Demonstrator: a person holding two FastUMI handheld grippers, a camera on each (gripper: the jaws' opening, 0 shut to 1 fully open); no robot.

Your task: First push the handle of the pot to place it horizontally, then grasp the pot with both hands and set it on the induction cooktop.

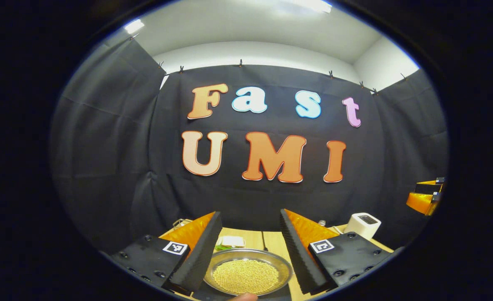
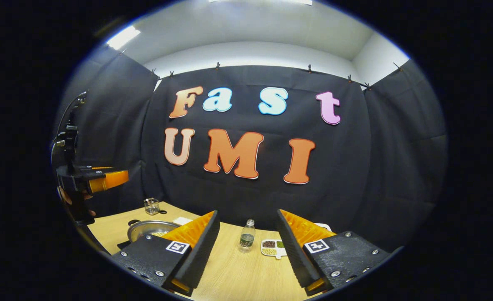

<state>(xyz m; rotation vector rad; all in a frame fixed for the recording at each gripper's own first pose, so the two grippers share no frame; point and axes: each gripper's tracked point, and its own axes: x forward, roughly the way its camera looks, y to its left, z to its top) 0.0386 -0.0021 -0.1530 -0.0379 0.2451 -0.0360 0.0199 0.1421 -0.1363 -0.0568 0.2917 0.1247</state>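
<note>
- We hold the left gripper (image 1: 248,246) raised over the pot (image 1: 247,274), fingers spread with nothing between them, likely lining up for the handle push
- The pot, filled with yellowish grains, sits on the wooden table (image 1: 271,240); in the right gripper view it lies at the left (image 2: 152,229)
- Our right gripper (image 2: 246,246) hangs open too, facing a small bottle (image 2: 247,236) and a divided dish (image 2: 272,247), well apart from the pot
- A white box (image 1: 362,225) stands far right; we find no label we can read on these things
</note>
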